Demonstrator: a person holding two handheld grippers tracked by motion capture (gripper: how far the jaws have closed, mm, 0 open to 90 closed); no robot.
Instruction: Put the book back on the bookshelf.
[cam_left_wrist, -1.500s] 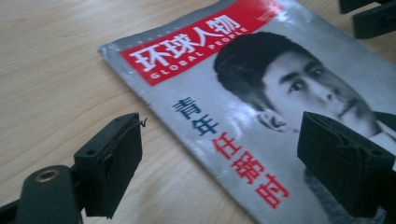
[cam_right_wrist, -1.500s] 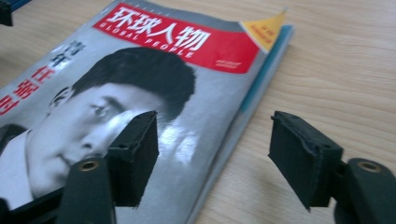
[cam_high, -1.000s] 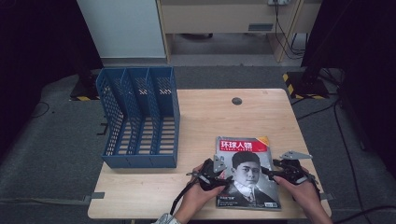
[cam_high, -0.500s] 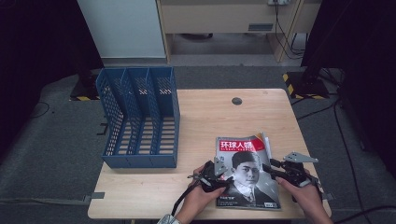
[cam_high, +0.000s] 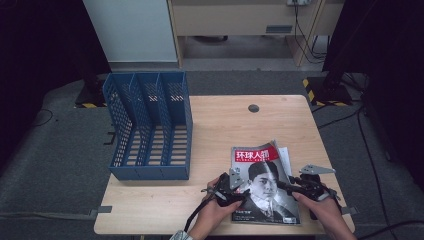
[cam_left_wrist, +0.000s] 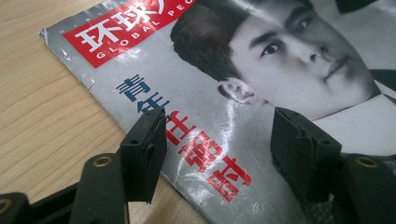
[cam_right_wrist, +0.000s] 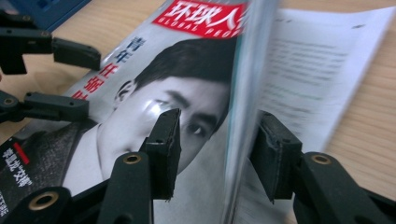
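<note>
A magazine (cam_high: 262, 175) with a red title band and a portrait cover lies at the table's front right. My left gripper (cam_high: 240, 186) stands open over its left edge, jaws apart on the glossy cover (cam_left_wrist: 261, 56), gripping nothing. My right gripper (cam_high: 286, 186) is at the right edge. Its jaws have just been closing, and the lifted cover edge (cam_right_wrist: 243, 116) stands upright between them. There is still a gap on the left jaw's side. White inner pages (cam_right_wrist: 317, 60) lie exposed beneath. The left gripper (cam_right_wrist: 79, 79) appears across the cover in the right gripper view.
A blue mesh file rack (cam_high: 150, 125) with three slots lies at the left of the wooden table (cam_high: 225, 125). A dark round grommet (cam_high: 253, 108) sits near the far edge. The table's front edge is just behind both hands.
The cover's right edge has risen off the pages, and the right jaws have narrowed around it. The left hand and gripper have stayed put.
</note>
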